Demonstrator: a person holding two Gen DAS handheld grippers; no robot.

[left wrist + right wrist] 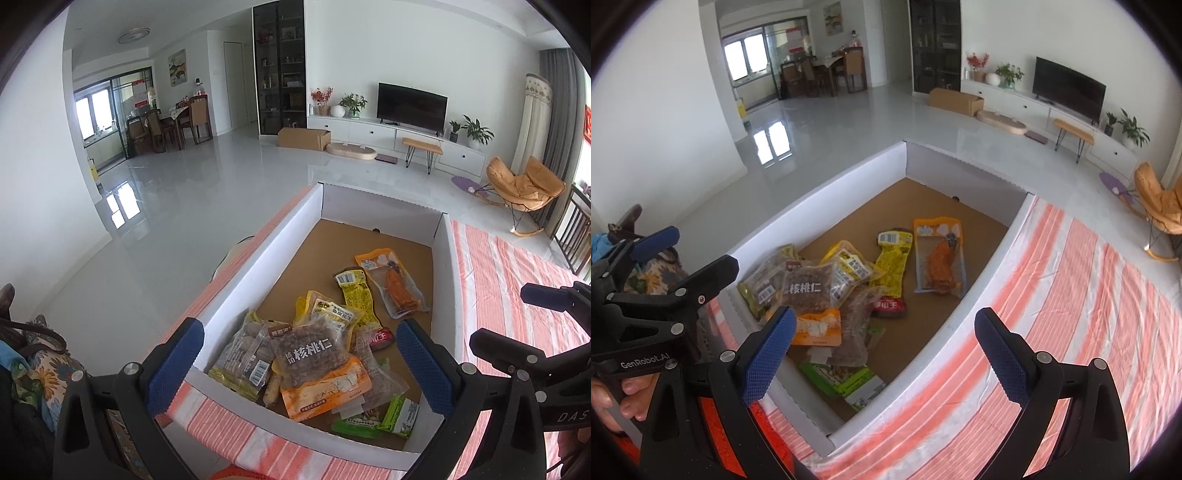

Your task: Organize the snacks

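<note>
Both tongs are spread wide and carry nothing. The left tongs (pixel 301 363) hover over the near end of the white box (pixel 258 254), which sits on a surface covered by a striped cloth (pixel 517 295). The right tongs (pixel 884 356) hover over the box's near right wall.

The snacks lie inside the box, heaped toward its near-left corner. The walnut packet (pixel 312 356) tops the heap, directly between the left fingers, toward 12 o'clock from them; from the right tongs it lies at about 10 o'clock. Judged from this, the left tongs are the nearer. Its long axis runs roughly across the left tongs' opening, so a wrist turn may be required.

The orange-fish packet (pixel 395 282) lies apart toward 1 o'clock, lengthwise along the box.

The left view shows the right tongs at 3 o'clock. Only the right view shows the hand (pixel 613 398) gripping the left tool.
</note>
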